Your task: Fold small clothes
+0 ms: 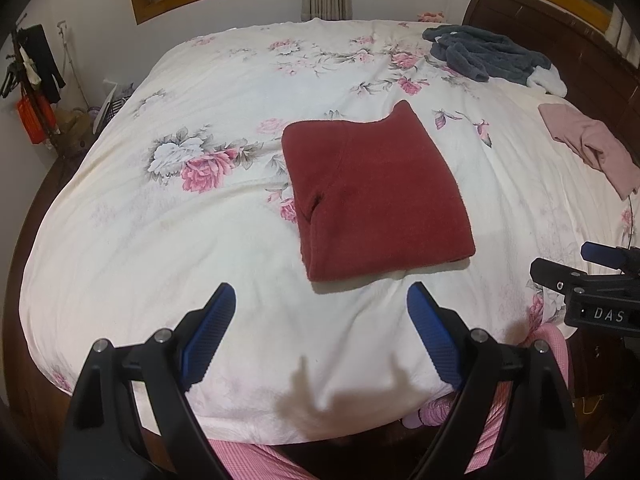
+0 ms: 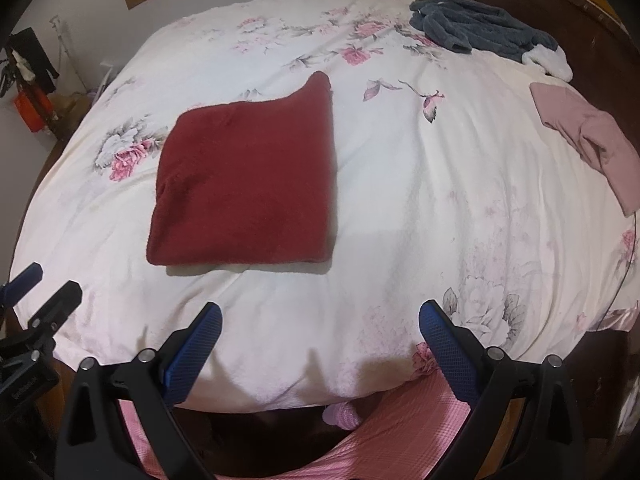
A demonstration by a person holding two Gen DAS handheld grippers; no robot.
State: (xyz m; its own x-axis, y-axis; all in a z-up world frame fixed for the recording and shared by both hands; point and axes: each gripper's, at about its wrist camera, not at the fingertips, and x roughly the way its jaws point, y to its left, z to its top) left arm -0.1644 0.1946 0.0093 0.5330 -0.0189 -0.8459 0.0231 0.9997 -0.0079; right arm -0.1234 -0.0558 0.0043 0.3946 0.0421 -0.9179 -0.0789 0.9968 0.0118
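Note:
A dark red fleece garment [image 1: 372,196] [image 2: 248,188] lies folded into a rough square on the floral bedspread [image 1: 200,240] [image 2: 440,200], one corner sticking up at its far edge. My left gripper [image 1: 320,300] is open over the bed's near edge, just short of the red garment, with nothing between its blue pads. My right gripper [image 2: 320,316] is open too, near the front edge and to the right of the garment. The right gripper's side shows at the left wrist view's right edge [image 1: 592,276]. The left gripper's tips show at the right wrist view's left edge [image 2: 36,292].
A crumpled dark grey-blue fleece garment [image 1: 488,56] [image 2: 480,28] lies at the far right of the bed. A dusty pink garment [image 1: 596,148] [image 2: 592,140] lies at the right edge by the dark wooden headboard [image 1: 560,40]. Pink-clad legs [image 2: 400,432] are below the grippers. Clutter stands left of the bed [image 1: 36,92].

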